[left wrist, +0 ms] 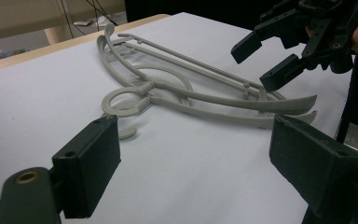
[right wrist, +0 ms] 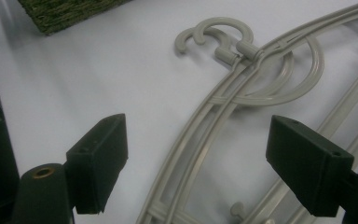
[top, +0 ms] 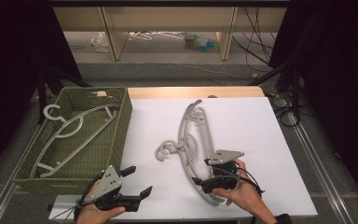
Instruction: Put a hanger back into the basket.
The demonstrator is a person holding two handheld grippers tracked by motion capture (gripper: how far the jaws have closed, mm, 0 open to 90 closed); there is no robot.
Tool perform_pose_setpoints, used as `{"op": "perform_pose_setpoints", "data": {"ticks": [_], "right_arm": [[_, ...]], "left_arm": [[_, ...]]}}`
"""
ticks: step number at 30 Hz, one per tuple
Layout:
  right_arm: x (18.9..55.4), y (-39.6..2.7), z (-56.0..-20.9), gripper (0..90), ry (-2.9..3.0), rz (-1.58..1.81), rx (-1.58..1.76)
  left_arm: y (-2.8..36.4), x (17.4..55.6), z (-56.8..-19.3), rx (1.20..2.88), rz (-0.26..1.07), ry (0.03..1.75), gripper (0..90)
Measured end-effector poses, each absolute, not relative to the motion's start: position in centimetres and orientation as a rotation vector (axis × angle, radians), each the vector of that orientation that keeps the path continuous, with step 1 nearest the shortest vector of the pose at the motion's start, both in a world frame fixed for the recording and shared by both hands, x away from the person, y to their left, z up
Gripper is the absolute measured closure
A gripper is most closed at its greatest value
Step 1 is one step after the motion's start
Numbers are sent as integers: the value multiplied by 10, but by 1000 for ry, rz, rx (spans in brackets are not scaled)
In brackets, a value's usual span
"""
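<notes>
high view / left gripper (top: 138, 180): nearest the camera, jaws spread wide, nothing between them, hovering over bare sheet just off the basket's near corner.
high view / right gripper (top: 203, 171): jaws apart, empty, poised right over the near arm of the stacked hangers.
high view / stacked hangers (top: 193, 140): two grey ones, overlapped on the white sheet (top: 251, 130), ahead of the right gripper, hooks pointing toward the left one.
high view / basket (top: 120, 123): green woven, beside and ahead of the left gripper; one hanger (top: 70, 135) already lies inside.
high view / step, my read: pick the next hanger off the pair and move it to the basket.
left gripper view / hooks (left wrist: 121, 103): just beyond the jaws, and the right gripper (left wrist: 256, 63) hangs open above the far arm tips.
left gripper view / tip: the two frames interlock, so grab one arm only, else both come up together.
right gripper view / jaws: wide open, straddling the doubled curved arm (right wrist: 200, 149), no contact yet.
right gripper view / tip: drop lower, close on the top rail, lift at a slant to slide it free; the left gripper could pin the other hook.
surface: smooth white sheet on a wooden table (top: 177, 92), plastic likely slides easily.
room: dark curtains at the sides, wooden shelving (top: 168, 23) behind, cables and loose clutter on the floor.
</notes>
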State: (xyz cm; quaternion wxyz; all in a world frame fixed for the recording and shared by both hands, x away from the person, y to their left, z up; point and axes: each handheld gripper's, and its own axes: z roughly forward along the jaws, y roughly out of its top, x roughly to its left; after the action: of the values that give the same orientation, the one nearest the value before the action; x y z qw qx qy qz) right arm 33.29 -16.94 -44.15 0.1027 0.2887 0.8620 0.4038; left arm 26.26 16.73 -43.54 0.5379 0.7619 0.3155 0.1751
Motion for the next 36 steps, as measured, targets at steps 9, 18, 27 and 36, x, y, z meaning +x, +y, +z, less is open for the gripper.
{"op": "perform_pose_setpoints", "data": {"ticks": [9, 18, 27, 36], "right_arm": [[353, -148, -453, 231, 2561, 1105, 941], [373, -130, -465, 357, 2602, 995, 1038], [383, -121, -474, 452, 2686, 901, 1163], [388, -120, -473, 542, 2704, 874, 1182]], "left_arm": [[169, 263, -435, 1829, 427, 762, 165], [171, 263, -436, 1830, 420, 766, 166], [171, 265, -438, 1836, 416, 769, 170], [171, 265, -439, 1832, 402, 777, 173]]}}
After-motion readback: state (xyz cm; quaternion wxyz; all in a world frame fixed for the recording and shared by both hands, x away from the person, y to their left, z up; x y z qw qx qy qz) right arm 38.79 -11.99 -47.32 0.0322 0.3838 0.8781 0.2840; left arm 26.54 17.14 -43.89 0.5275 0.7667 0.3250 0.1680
